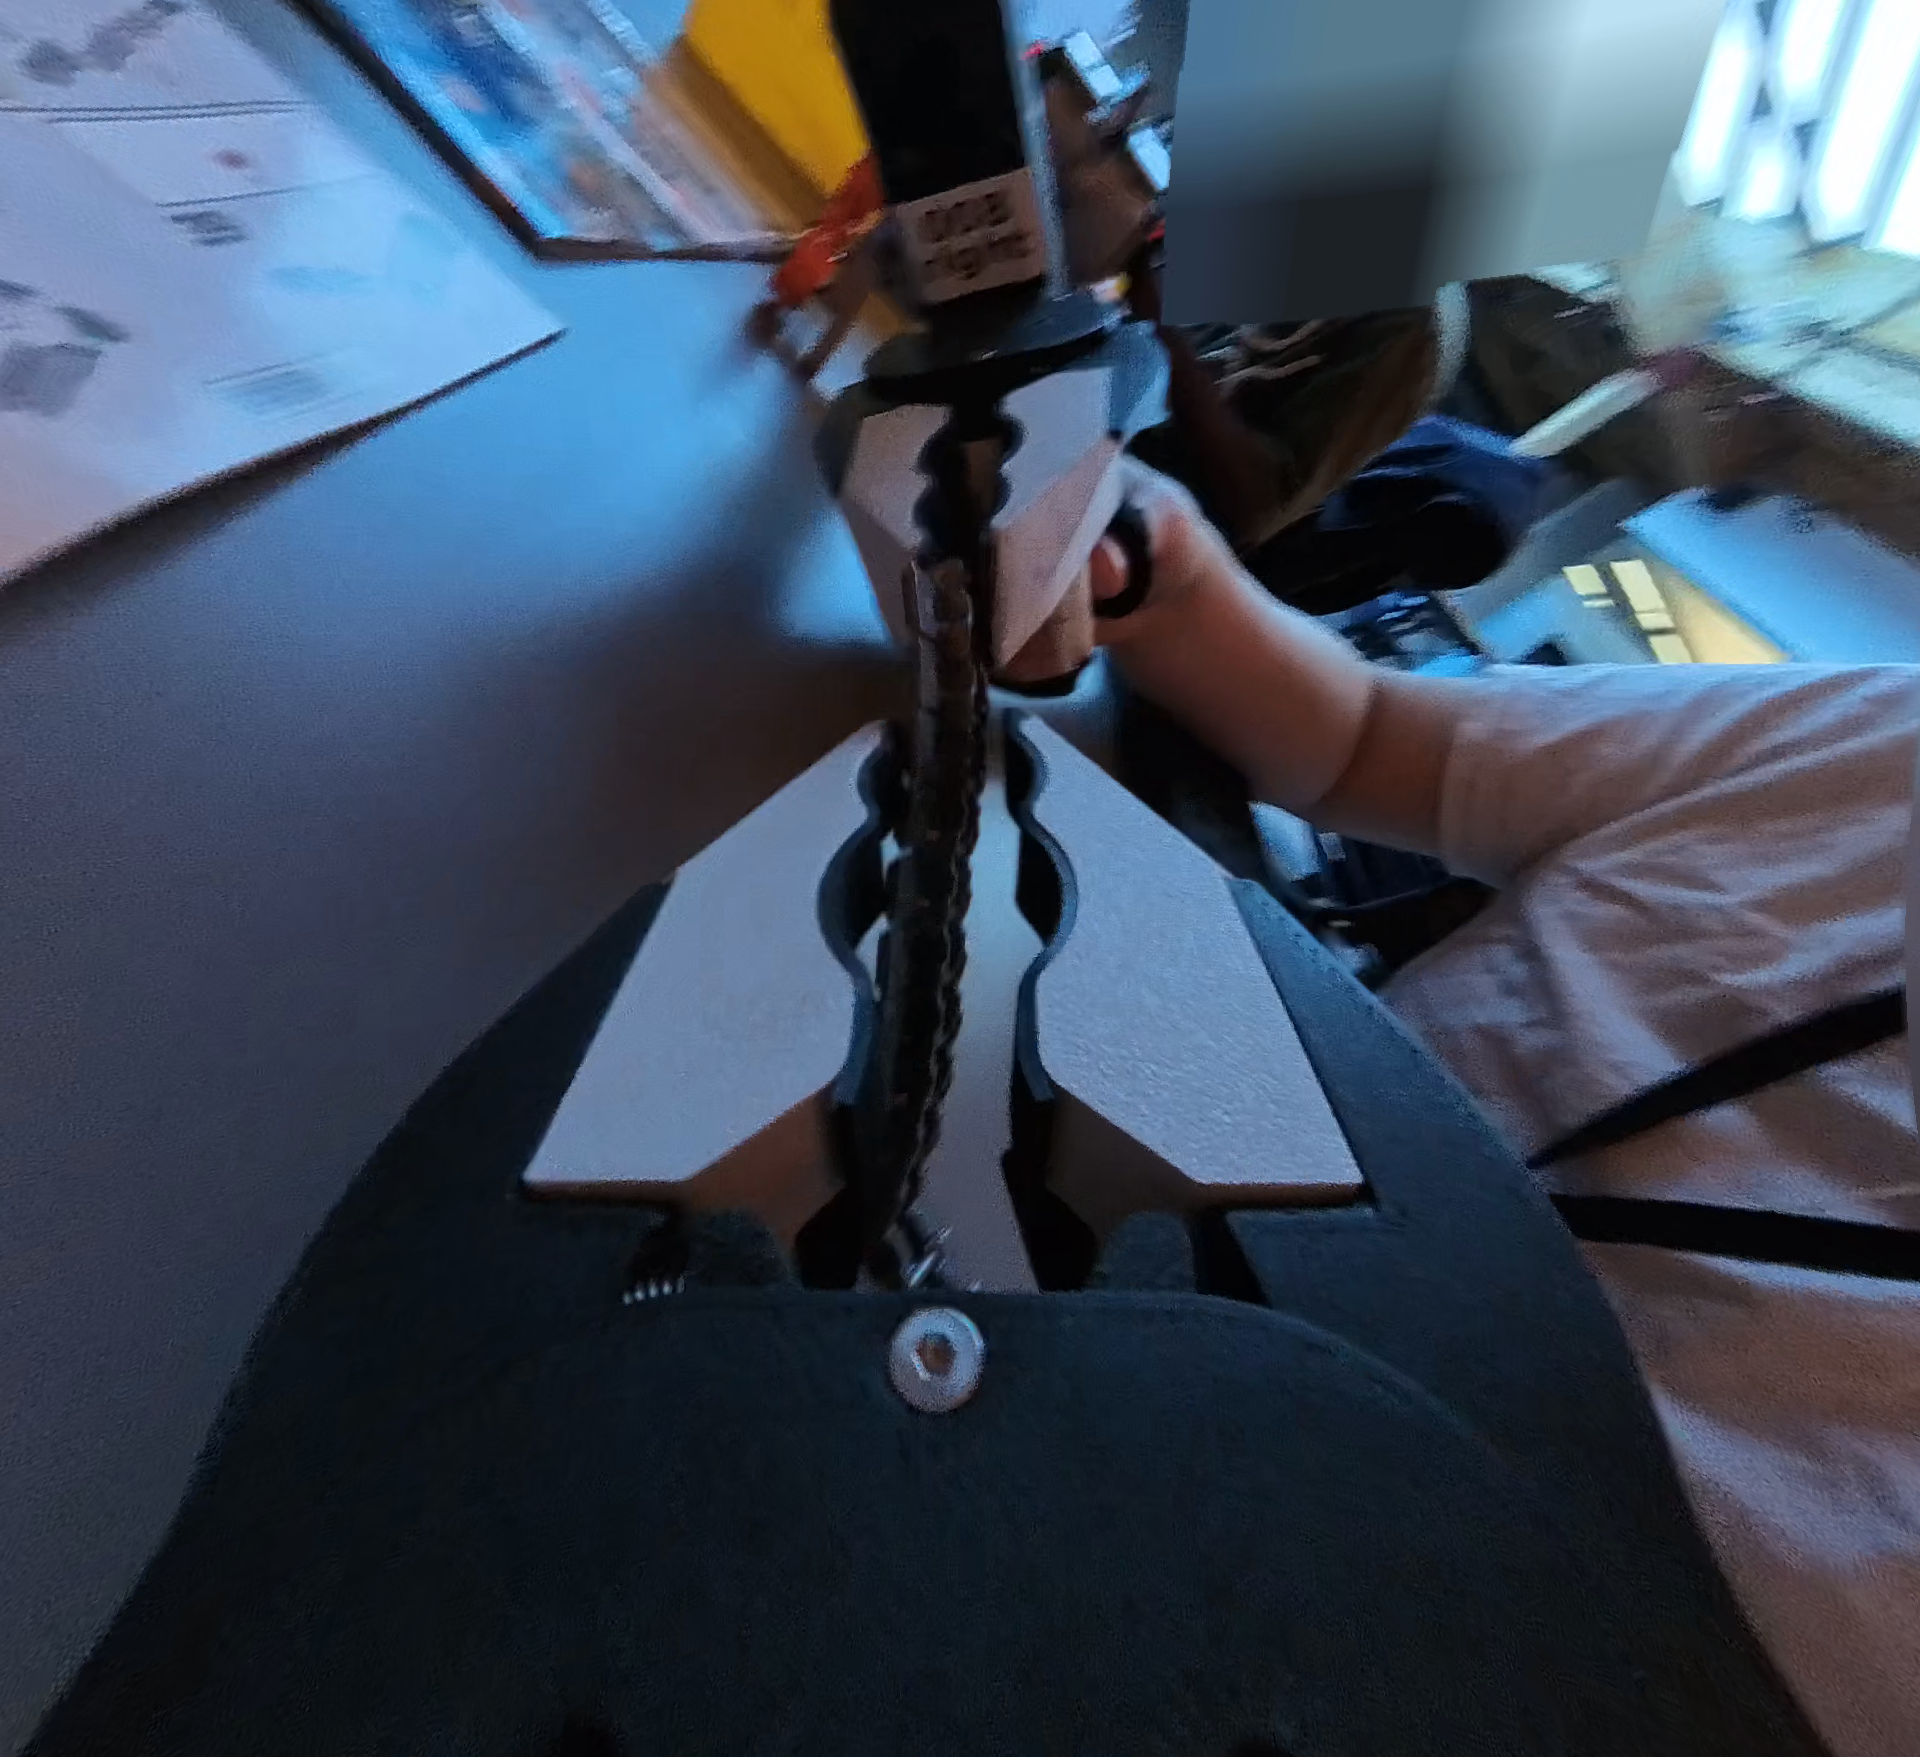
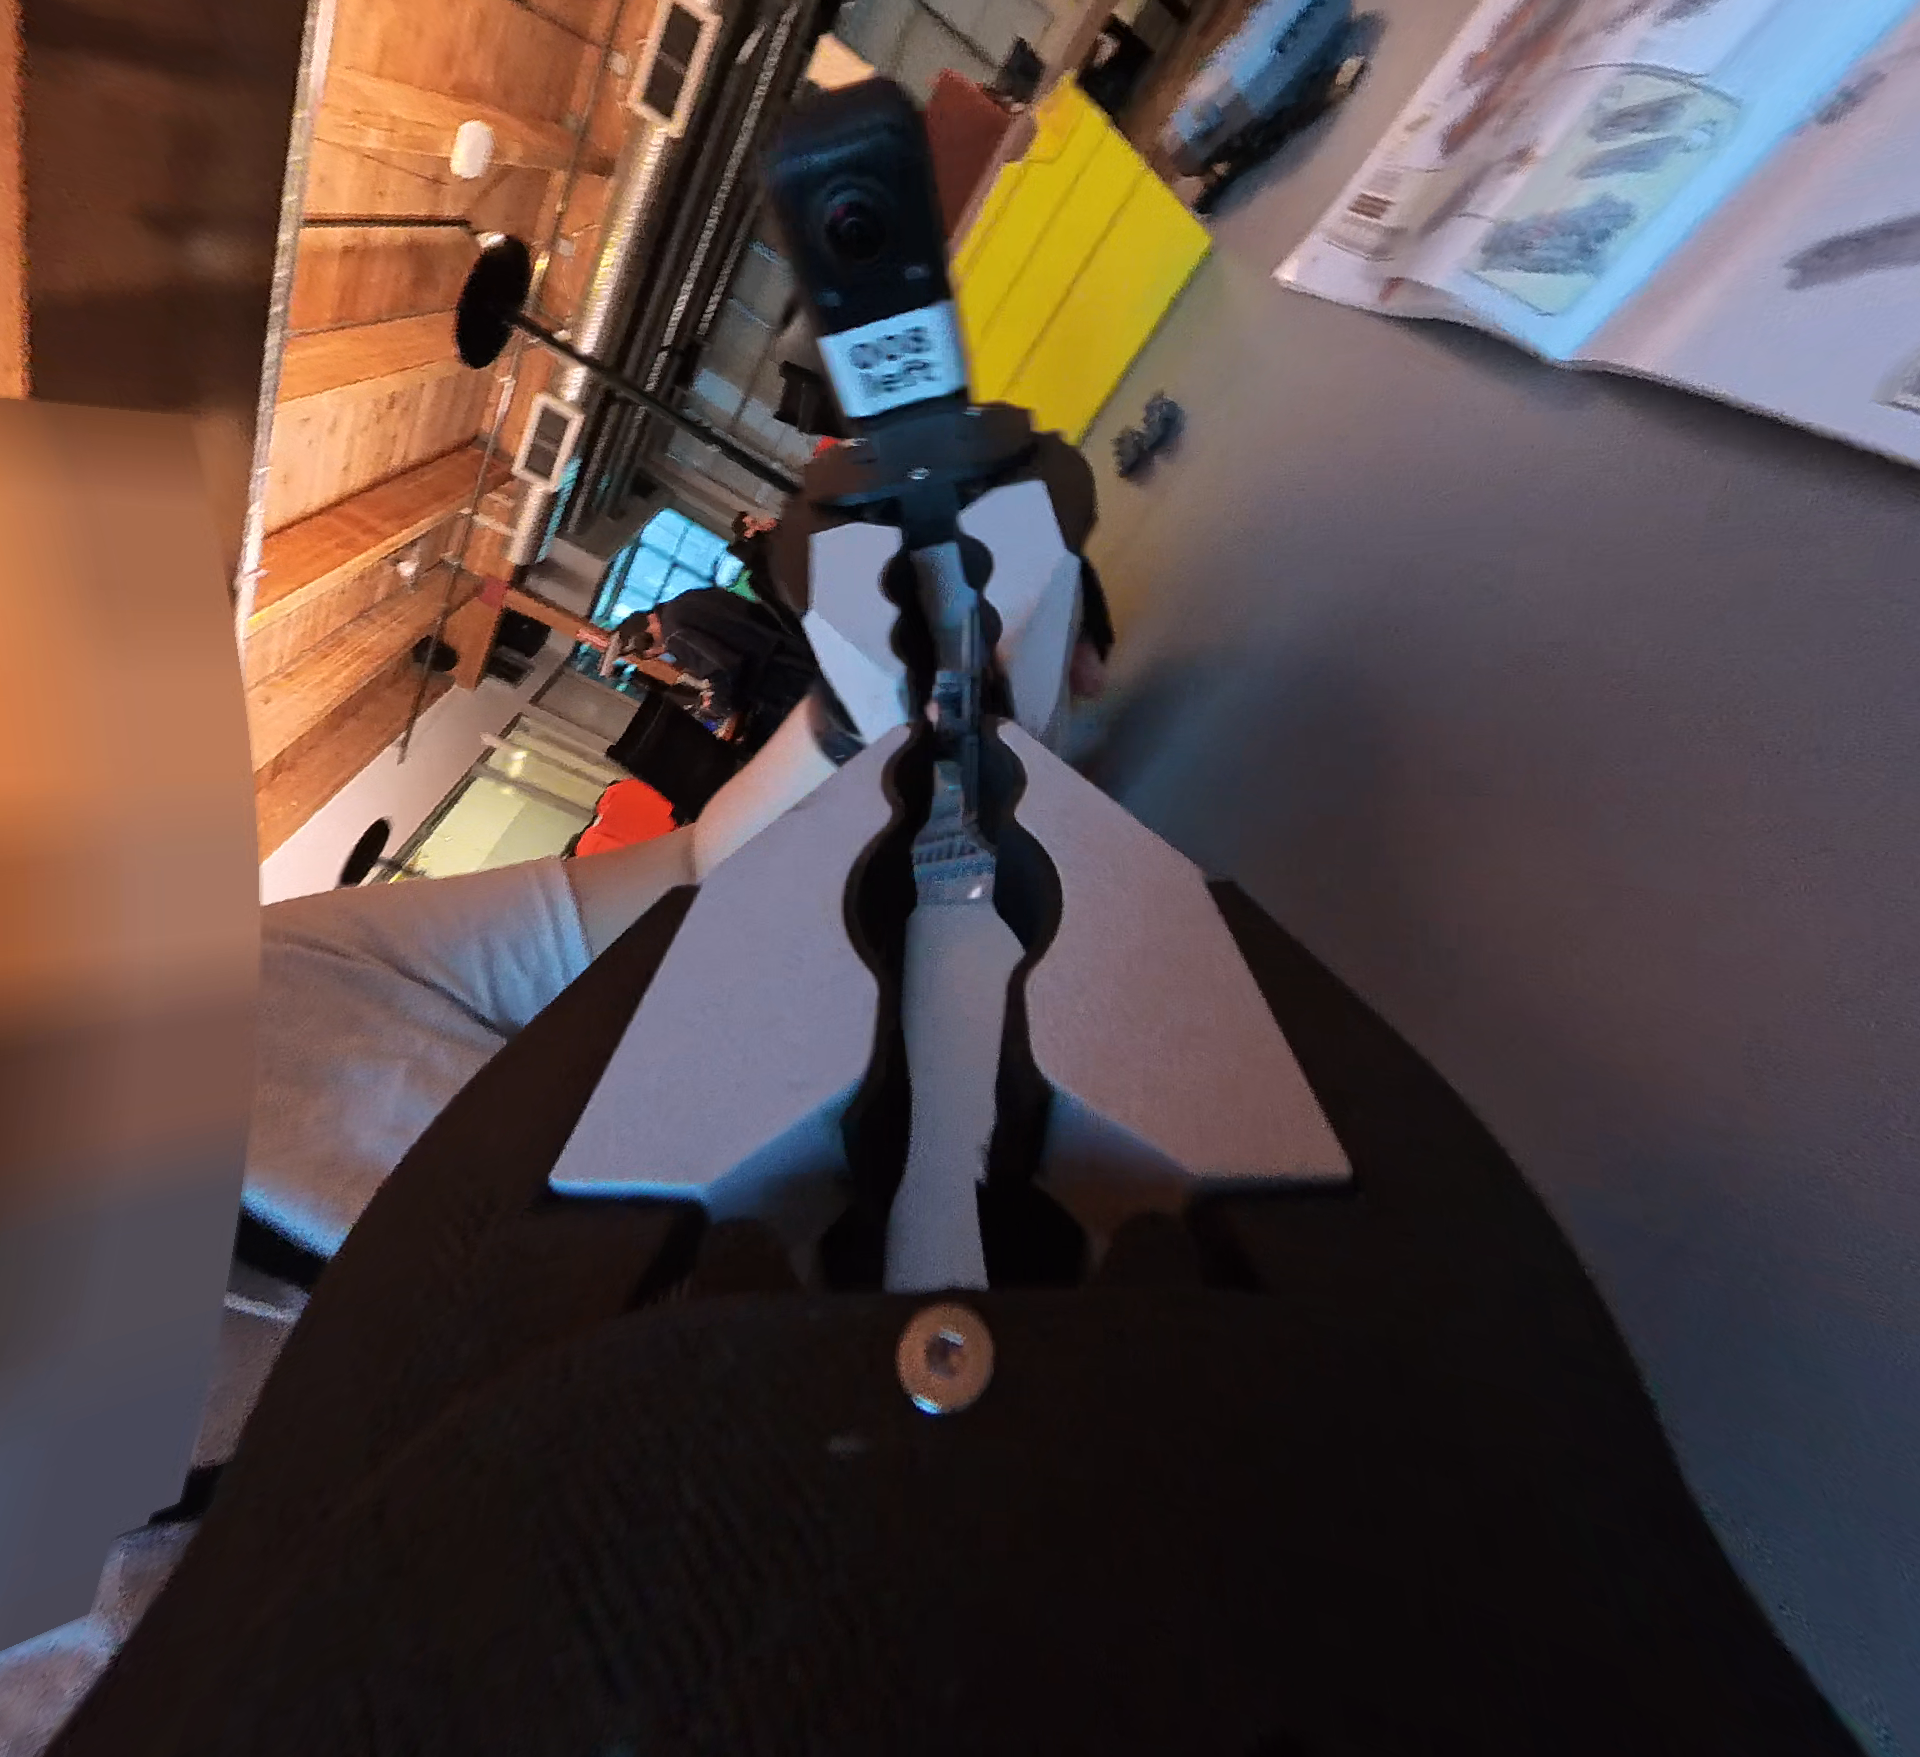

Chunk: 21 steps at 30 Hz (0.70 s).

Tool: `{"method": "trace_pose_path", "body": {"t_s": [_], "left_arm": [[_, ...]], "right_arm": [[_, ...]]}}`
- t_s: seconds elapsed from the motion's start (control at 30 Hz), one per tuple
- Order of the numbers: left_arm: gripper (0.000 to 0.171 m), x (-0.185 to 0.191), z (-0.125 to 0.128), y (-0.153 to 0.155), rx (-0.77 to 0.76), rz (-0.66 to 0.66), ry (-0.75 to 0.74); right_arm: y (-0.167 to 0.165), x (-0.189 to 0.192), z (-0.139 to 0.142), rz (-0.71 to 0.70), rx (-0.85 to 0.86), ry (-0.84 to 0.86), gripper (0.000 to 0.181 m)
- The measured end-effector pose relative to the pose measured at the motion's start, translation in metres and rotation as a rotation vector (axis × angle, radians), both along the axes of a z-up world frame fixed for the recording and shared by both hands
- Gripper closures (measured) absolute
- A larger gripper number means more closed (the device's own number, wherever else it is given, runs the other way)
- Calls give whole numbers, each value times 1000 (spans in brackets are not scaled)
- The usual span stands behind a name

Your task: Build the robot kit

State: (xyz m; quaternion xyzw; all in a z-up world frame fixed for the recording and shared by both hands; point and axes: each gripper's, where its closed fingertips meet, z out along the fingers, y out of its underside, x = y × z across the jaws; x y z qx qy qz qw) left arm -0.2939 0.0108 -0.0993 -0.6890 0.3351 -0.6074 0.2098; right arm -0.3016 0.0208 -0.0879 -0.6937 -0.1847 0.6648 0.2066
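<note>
Gripping opposite ends of 1 dark, bumpy chain-like strip (image 1: 930, 886), the left tongs (image 1: 940, 751) and right tongs (image 2: 951, 751) face each other, both nearly closed on it. It hangs above the grey desk (image 2: 1507, 772), with a yellow flat box (image 2: 1081, 263) and an open printed booklet (image 2: 1662, 118) beyond.

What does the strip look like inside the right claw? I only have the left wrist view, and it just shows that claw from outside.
Observer: The right wrist view shows a grey ribbed face on the strip, lying in the wide notch between the fingers of the right claw.
Operator: Anything loose near the yellow box?
Observer: Yes. A small dark clump of parts lies on the grey table, just off a corner of the yellow box.
Operator: Is my claw pinching it?
Observer: I cannot tell. From this side the strip runs on between the fingers of the left claw, but it is too blurred to judge contact.
</note>
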Motion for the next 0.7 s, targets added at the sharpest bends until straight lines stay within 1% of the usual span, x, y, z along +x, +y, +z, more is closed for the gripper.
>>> {"method": "trace_pose_path", "body": {"t_s": [0.03, 0.07, 0.13, 0.17, 0.23, 0.27, 0.3, 0.33, 0.4, 0.47, 0.57, 0.63, 0.7], "left_arm": [[150, -6, -5, 7, 35, 43, 63], [150, -14, -9, 17, 86, 111, 131], [150, -44, -15, 38, 198, 268, 307], [150, -65, -16, 50, 253, 361, 411], [149, -122, -12, 73, 381, 596, 634], [145, -151, -7, 79, 430, 703, 735], [138, -176, -4, 81, 457, 787, 818], [131, -198, -5, 80, 448, 854, 889], [125, -228, -20, 72, 344, 909, 974], [117, -244, -40, 68, 226, 914, 1016], [113, -255, -61, 66, 106, 896, 1048], [111, -256, -68, 67, 95, 887, 1070], [111, -255, -67, 68, 129, 884, 1099]], "right_arm": [[6, 3, -5, -35, -6, -28, 175], [12, 7, -11, -71, -5, -63, 175], [21, 12, -20, -129, 6, -131, 175], [24, 14, -25, -151, 2, -165, 175], [29, 17, -37, -198, 1, -242, 175], [31, 17, -42, -210, 11, -280, 175], [31, 17, -47, -212, 32, -327, 174], [31, 18, -51, -211, 69, -376, 172], [38, 23, -54, -247, 187, -490, 165], [45, 29, -54, -284, 302, -589, 160], [46, 30, -51, -290, 377, -630, 159], [41, 26, -50, -269, 372, -614, 158], [37, 23, -49, -246, 347, -585, 158]]}}
